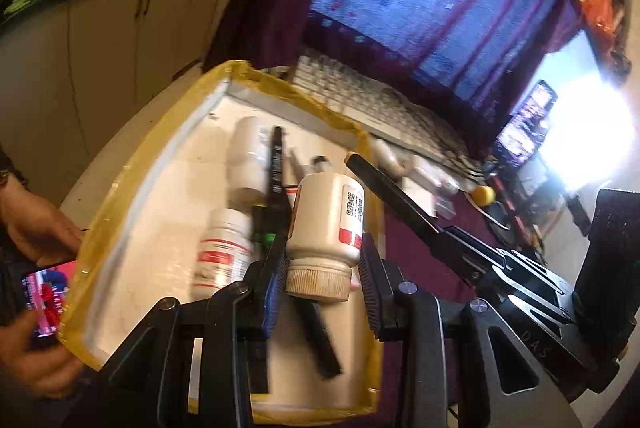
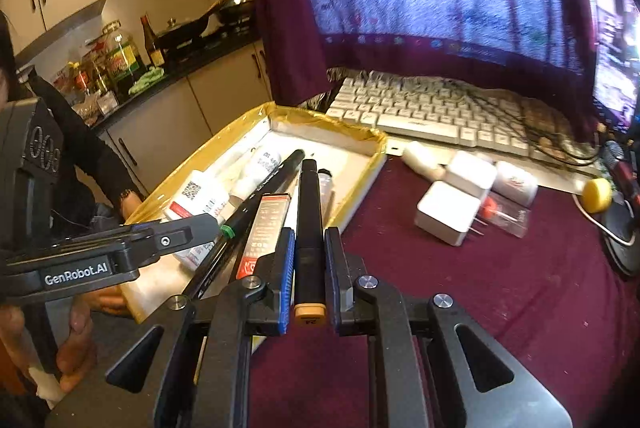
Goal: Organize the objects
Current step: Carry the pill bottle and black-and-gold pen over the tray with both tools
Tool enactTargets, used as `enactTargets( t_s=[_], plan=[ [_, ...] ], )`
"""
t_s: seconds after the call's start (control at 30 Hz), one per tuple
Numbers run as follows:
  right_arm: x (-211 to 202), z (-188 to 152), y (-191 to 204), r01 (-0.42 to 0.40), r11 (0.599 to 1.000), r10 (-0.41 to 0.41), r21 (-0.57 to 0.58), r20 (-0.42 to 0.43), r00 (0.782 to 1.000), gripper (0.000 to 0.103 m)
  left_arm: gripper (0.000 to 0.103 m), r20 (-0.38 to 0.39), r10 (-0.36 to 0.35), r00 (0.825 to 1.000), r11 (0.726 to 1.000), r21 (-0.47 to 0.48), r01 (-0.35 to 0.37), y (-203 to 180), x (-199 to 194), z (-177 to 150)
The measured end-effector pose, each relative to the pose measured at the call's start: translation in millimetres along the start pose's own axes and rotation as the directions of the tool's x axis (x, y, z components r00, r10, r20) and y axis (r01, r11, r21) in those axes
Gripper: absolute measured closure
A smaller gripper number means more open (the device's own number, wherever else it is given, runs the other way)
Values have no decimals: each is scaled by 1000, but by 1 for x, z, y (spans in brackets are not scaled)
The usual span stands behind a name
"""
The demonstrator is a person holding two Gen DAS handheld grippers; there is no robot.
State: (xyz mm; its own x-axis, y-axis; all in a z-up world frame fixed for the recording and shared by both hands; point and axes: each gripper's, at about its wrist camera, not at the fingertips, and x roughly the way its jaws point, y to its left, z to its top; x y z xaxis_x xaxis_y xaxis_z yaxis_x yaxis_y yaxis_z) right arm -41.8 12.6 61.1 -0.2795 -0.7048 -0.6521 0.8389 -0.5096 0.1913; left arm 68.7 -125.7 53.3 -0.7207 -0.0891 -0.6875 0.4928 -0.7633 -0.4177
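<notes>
My left gripper (image 1: 322,264) is shut on a white pill bottle (image 1: 326,224) with a ribbed cap, held above a shallow white tray with yellow taped rim (image 1: 120,212). The tray holds two other white bottles (image 1: 224,252), black markers (image 1: 276,164) and a small box. My right gripper (image 2: 308,248) is shut on a black marker with an orange end (image 2: 309,212), held over the tray's near right edge (image 2: 360,188). The left gripper also shows in the right wrist view (image 2: 188,228), over the bottles. The right gripper's marker shows in the left wrist view (image 1: 384,192).
On the maroon cloth (image 2: 440,308) right of the tray lie white chargers (image 2: 448,212), a small white bottle (image 2: 420,158), a clear case and a yellow ball (image 2: 596,194). A white keyboard (image 2: 432,112) and a monitor stand behind. A person's hands hold a phone (image 1: 48,292) at left.
</notes>
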Motion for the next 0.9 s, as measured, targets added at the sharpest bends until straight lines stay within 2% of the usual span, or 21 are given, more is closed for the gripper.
enactTargets(
  t_s=[0.23, 0.57, 0.9],
  plan=[
    [30, 13, 9, -6, 1000, 6, -8, -49, 999, 91, 73, -9, 26, 1000, 998, -55, -27, 25, 6, 3],
    [59, 24, 24, 16, 999, -20, -49, -84, 996, 91, 73, -4, 71, 997, 996, -50, -71, 31, 12, 10],
    [71, 32, 20, 37, 999, -40, -36, -100, 994, 91, 73, -13, 109, 994, 993, -31, -110, 30, 25, 18]
  ],
)
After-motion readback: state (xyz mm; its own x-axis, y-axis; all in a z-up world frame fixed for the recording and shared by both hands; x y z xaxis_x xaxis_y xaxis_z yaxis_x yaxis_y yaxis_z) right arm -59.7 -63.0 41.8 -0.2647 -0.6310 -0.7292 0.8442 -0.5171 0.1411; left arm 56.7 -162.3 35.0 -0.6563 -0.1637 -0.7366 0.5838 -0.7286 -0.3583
